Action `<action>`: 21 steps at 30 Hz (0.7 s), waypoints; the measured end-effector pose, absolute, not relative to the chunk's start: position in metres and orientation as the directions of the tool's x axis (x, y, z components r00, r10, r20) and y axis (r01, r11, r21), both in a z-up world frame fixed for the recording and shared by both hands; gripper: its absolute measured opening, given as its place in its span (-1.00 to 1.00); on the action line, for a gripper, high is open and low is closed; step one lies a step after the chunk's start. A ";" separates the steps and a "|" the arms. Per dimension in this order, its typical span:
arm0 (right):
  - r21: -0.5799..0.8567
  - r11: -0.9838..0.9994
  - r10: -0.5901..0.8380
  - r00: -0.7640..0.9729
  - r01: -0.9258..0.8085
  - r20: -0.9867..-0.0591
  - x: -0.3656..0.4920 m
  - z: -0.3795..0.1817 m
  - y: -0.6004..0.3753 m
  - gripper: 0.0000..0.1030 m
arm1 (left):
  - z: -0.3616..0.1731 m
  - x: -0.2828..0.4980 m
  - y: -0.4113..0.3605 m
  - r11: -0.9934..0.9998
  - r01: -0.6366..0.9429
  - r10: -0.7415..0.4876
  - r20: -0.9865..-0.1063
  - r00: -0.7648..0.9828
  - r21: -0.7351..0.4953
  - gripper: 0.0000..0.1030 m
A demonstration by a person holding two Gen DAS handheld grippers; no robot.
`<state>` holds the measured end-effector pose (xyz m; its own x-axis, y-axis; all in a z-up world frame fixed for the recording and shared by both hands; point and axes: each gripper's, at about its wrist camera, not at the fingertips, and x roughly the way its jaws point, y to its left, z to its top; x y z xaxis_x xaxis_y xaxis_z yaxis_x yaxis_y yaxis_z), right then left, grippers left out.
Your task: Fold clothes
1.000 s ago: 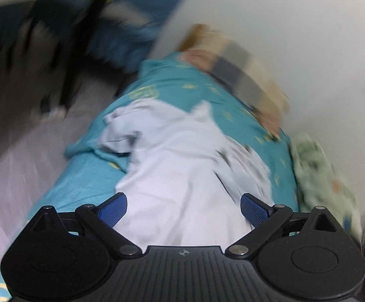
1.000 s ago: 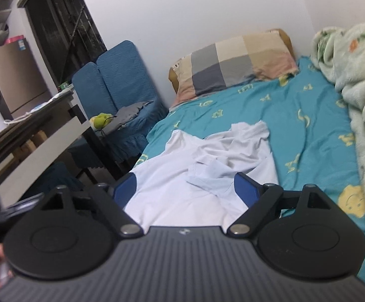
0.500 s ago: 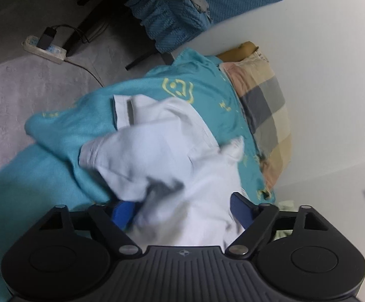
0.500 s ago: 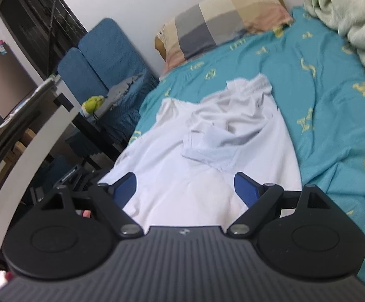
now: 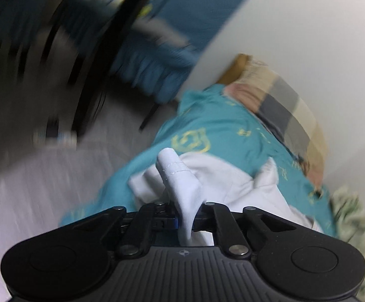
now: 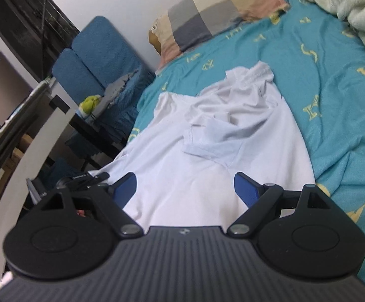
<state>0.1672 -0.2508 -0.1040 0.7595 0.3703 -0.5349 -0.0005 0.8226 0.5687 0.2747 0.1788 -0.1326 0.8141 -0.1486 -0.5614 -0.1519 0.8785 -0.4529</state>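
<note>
My left gripper (image 5: 186, 220) has just closed tight on a fold of the white shirt (image 6: 207, 166), while my right gripper (image 6: 185, 188) stands wide open, empty, over its hem.

Shirt (image 6: 207, 161) on bed (image 6: 333, 95); pillow (image 6: 217, 17) behind; chair (image 6: 99, 58) left

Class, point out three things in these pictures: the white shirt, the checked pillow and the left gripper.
Shirt (image 6: 182, 173): right wrist view, flat body panel.
Pillow (image 6: 207, 17): right wrist view, grey check at middle.
Left gripper (image 5: 186, 220): left wrist view, fingertips pinching a shirt fold.
</note>
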 end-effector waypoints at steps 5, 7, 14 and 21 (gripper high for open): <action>0.463 0.882 0.219 0.795 0.087 -0.566 0.165 -0.099 -0.262 0.67 | -0.070 0.289 0.100 0.978 0.010 -0.121 -0.526 0.842 -0.209 -0.86; 0.455 0.878 0.164 0.798 0.149 -0.580 0.165 -0.101 -0.275 0.67 | -0.055 0.295 0.050 0.988 0.108 -0.148 -0.508 0.848 -0.108 -0.86; 0.533 0.806 0.135 0.796 0.258 -0.590 0.157 -0.111 -0.322 0.67 | -0.092 0.292 -0.115 0.903 0.408 -0.269 -0.565 0.780 0.135 -0.84; 0.587 0.796 0.195 0.855 0.149 -0.481 0.155 -0.105 -0.342 0.67 | -0.145 0.283 -0.146 0.903 0.420 -0.273 -0.634 0.724 0.091 -0.08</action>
